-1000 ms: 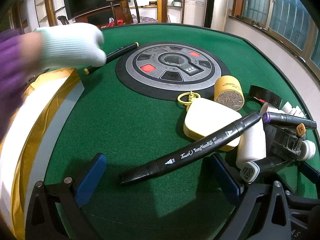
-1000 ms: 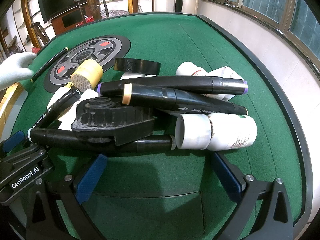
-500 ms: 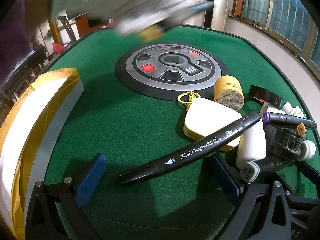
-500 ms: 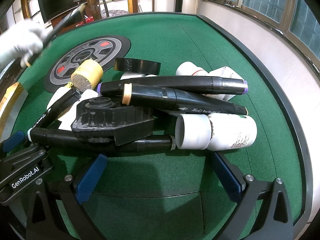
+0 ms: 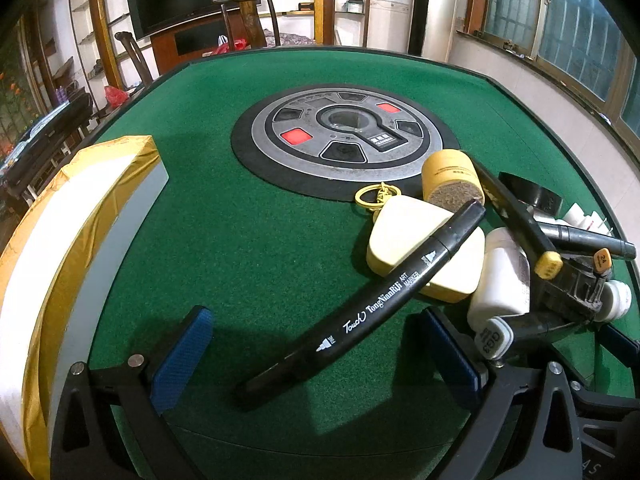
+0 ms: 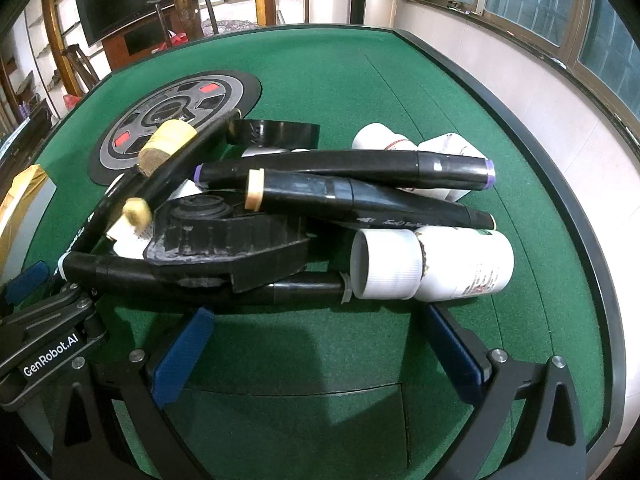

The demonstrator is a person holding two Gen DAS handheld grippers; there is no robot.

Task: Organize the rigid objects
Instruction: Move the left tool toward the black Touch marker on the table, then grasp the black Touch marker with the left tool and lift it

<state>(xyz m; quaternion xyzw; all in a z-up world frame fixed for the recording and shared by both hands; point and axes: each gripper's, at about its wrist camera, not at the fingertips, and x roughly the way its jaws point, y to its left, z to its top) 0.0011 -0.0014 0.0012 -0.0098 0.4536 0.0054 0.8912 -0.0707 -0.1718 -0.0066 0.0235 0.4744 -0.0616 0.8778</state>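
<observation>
Pen (image 5: 516, 216) now dropped onto the pile right of my left tongs (image 5: 320, 344); both tongs spread, empty; sorting not started.

Table (image 5: 248, 208) matt green felt; markers (image 5: 372, 312) glossy black plastic; bottle (image 6: 460, 264) smooth white plastic.

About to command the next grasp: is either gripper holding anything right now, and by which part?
Nothing is held. The left gripper is open, with the Touch art marker lying loose on the felt between its fingers. The right gripper is open and empty.
</observation>
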